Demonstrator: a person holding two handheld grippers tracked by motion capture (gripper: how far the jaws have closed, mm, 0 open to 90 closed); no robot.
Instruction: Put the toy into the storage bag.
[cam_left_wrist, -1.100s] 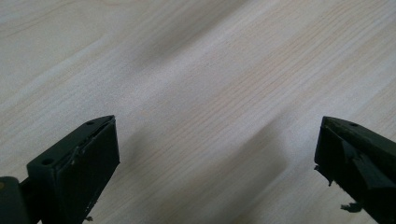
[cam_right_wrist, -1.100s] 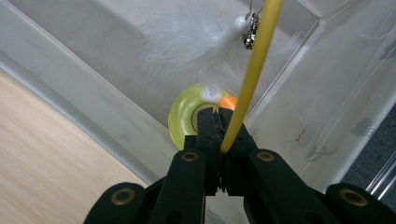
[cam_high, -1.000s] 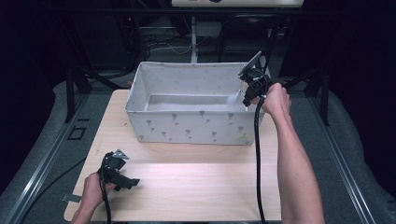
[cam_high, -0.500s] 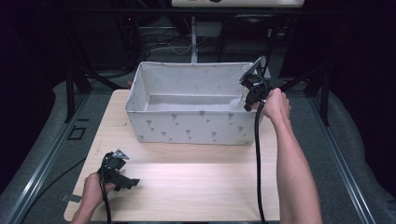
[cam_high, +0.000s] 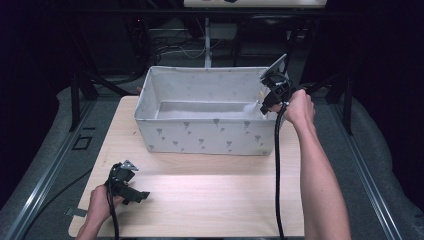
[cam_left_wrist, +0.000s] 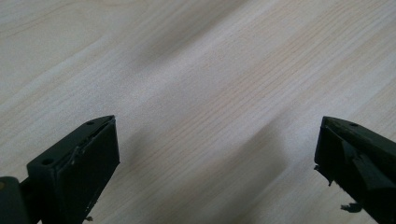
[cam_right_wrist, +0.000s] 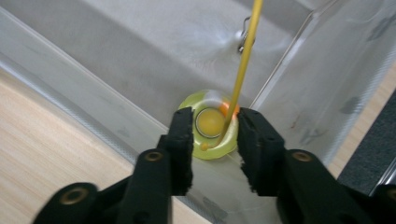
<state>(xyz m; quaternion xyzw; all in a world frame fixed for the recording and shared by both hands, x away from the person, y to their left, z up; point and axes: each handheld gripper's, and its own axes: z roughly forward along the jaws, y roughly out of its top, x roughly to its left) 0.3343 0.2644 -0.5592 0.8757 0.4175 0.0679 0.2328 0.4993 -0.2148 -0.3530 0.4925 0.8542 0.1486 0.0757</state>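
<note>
Slightly higher right gripper (cam_high: 264, 103) over bin (cam_high: 210, 137)

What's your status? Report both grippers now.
Left gripper open, over bare table. Right gripper shut on yellow-green ringed object, above fabric bin. Nothing in the way.

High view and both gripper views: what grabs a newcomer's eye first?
The big grey fabric bin at the table's far side, with the right gripper at its right corner. That gripper's jaws flank a yellow-green ring on a yellow cord. The left gripper rests open near the front-left edge.
</note>
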